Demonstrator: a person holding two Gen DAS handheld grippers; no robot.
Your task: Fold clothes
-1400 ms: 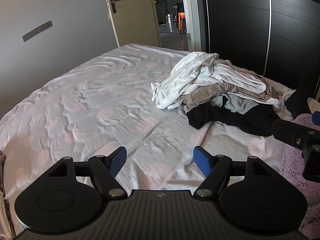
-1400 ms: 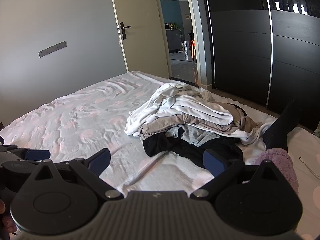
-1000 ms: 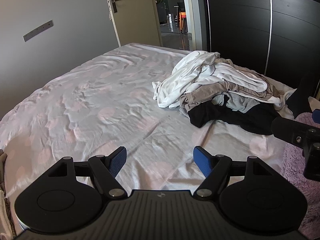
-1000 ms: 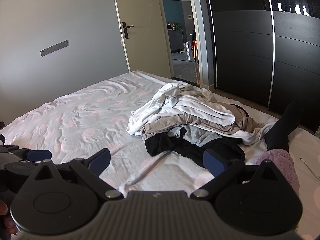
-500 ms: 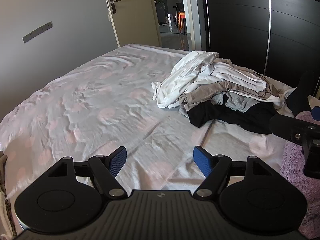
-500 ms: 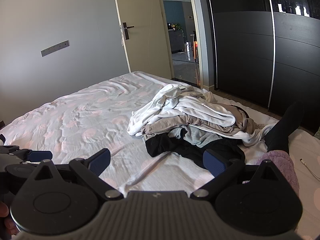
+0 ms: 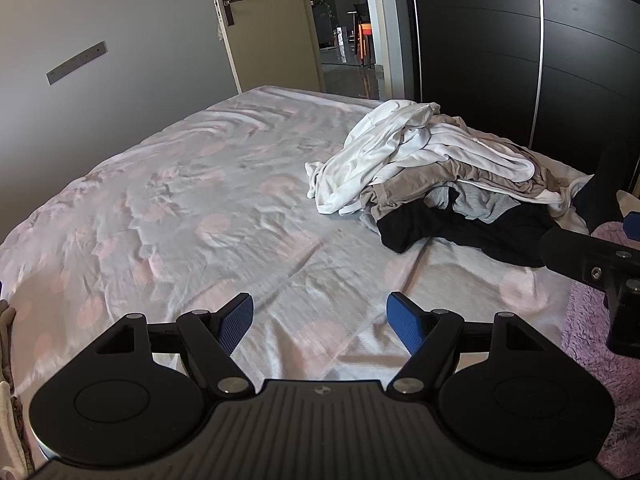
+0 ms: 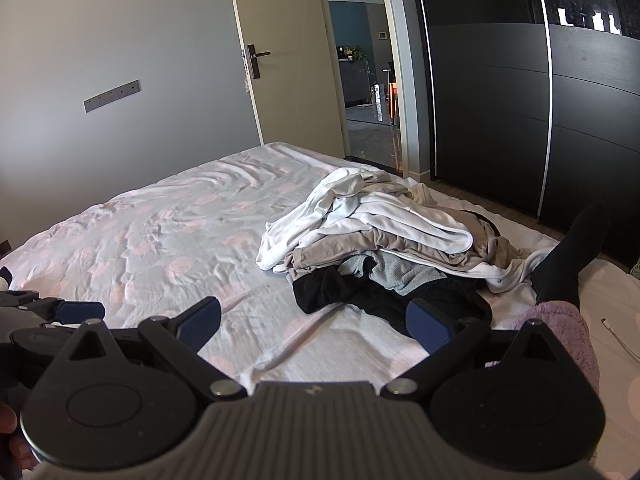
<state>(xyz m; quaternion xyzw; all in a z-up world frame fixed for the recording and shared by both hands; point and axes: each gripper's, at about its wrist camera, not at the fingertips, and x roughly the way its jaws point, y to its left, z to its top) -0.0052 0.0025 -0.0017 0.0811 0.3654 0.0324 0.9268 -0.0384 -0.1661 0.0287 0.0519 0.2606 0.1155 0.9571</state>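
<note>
Rumpled bedsheet [image 7: 192,216] fills the frame; a clothes pile [image 7: 432,184] is seen right of centre. Left gripper [image 7: 320,322] and right gripper [image 8: 314,324] are held wide open, empty.

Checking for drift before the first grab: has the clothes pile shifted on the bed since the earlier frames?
No. The clothes pile keeps its place on the bed; small frame shifts are camera sway.
</note>
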